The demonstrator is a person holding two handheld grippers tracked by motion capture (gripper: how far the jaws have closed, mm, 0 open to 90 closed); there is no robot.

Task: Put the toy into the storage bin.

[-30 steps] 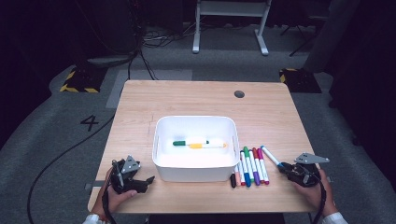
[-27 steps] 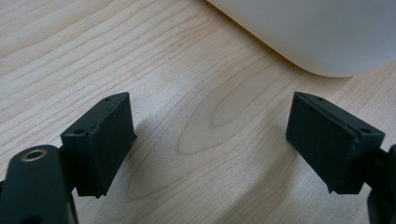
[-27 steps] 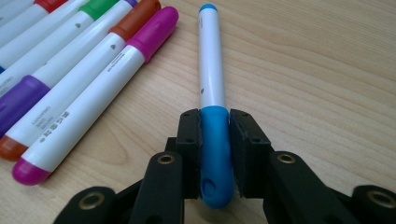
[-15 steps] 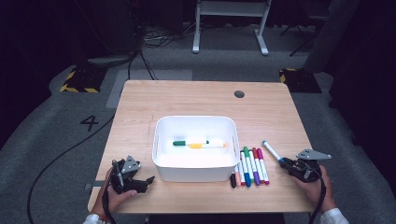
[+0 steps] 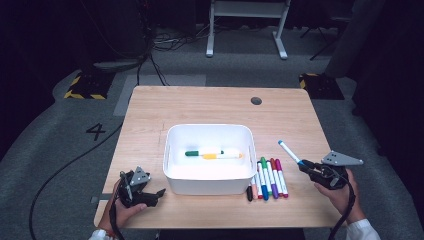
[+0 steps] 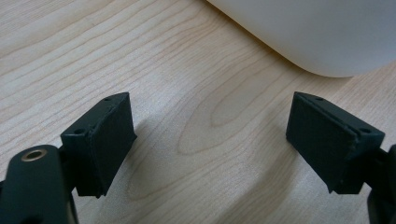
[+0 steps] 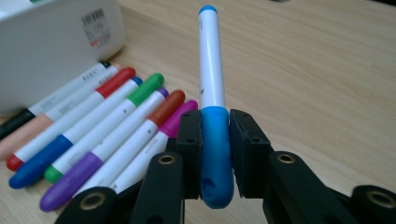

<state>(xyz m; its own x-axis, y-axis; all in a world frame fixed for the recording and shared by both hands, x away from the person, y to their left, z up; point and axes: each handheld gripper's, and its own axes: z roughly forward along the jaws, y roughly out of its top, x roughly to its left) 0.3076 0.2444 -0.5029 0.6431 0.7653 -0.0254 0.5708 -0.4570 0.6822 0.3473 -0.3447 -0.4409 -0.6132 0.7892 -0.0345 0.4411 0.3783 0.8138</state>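
Since the earlier frames, the right gripper [image 5: 306,165] had lifted its light-blue marker [image 5: 290,152] off the table [image 5: 200,107], so that the marker no longer lay beside the row but slanted upward, with its tip pointing away toward the far side. From the right gripper view, both jaws were clamped on the blue cap end of that marker [image 7: 212,93], with the white barrel rising clear above the pads. The remaining markers [image 5: 267,177] lay side by side on the tabletop just right of the white bin [image 5: 209,177] (black, peach, blue, green, purple, red and magenta caps were counted). Inside the bin, a green-capped marker [image 5: 202,153] and a yellow-capped marker [image 5: 222,156] rested on the floor, close together. The left gripper [image 5: 155,194] sat low at the near left edge, just beside the bin's corner; its jaws stood wide apart over bare wood with nothing between them.
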